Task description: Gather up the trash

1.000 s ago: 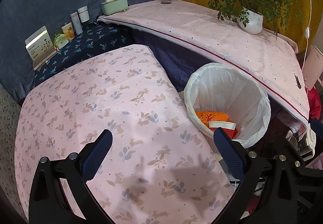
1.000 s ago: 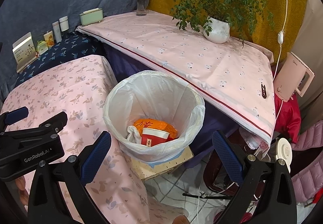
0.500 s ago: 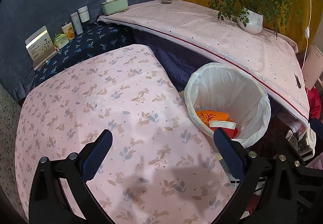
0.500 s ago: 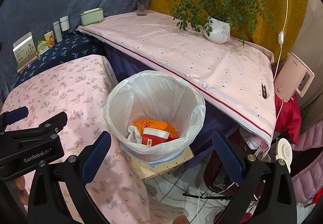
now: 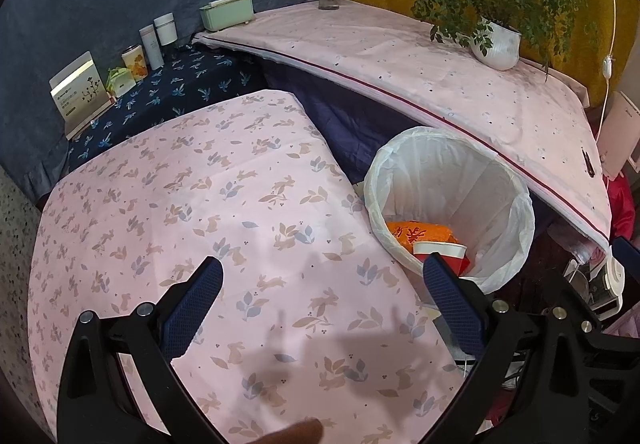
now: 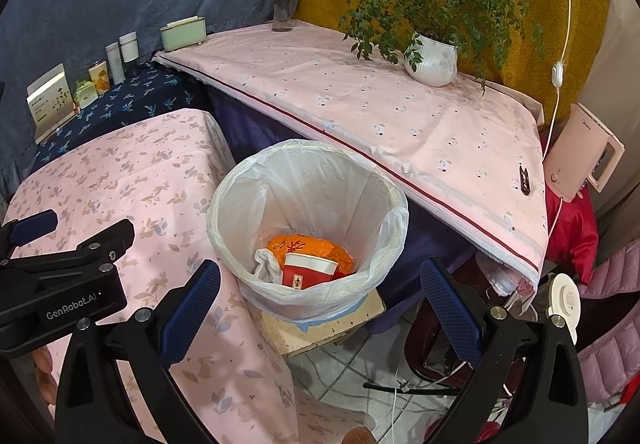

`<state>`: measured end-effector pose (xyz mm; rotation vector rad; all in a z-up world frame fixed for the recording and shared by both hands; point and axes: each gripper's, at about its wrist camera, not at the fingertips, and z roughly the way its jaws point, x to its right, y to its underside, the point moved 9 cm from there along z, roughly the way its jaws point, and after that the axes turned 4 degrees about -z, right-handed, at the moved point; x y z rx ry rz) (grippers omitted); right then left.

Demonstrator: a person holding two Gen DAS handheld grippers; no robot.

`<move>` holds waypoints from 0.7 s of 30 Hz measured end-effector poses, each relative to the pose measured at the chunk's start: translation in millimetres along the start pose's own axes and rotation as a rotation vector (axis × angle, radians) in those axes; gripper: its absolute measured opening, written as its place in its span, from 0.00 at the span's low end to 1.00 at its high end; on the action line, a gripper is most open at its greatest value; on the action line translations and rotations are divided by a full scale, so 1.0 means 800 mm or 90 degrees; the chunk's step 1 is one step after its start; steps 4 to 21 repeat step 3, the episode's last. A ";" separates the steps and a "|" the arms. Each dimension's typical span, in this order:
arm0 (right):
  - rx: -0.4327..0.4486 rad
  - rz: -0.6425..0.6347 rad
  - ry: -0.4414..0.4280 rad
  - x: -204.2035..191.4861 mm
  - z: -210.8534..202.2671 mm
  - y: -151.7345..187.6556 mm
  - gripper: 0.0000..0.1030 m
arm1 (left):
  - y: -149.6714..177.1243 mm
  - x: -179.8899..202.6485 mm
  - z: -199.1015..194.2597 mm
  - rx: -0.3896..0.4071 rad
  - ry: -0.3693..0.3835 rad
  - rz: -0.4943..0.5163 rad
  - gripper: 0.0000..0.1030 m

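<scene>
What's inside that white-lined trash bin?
In the trash bin lie an orange packet, a red paper cup and a crumpled white piece. Anything beneath them is covered and cannot be seen.

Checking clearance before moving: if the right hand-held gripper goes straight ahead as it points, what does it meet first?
Probably the white-lined trash bin, open below the right hand-held gripper; its rim or the red cup inside. Depth is uncertain.
</scene>
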<state>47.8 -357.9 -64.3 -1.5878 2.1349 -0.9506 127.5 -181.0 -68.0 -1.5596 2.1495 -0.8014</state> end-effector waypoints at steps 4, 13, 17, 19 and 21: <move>0.000 0.000 -0.001 0.000 0.000 0.000 0.94 | 0.001 0.000 0.001 0.000 0.002 0.001 0.93; 0.000 0.000 -0.001 0.000 0.000 0.000 0.94 | 0.001 0.000 0.001 0.000 0.002 0.001 0.93; 0.000 0.000 -0.001 0.000 0.000 0.000 0.94 | 0.001 0.000 0.001 0.000 0.002 0.001 0.93; 0.000 0.000 -0.001 0.000 0.000 0.000 0.94 | 0.001 0.000 0.001 0.000 0.002 0.001 0.93; 0.000 0.000 -0.001 0.000 0.000 0.000 0.94 | 0.001 0.000 0.001 0.000 0.002 0.001 0.93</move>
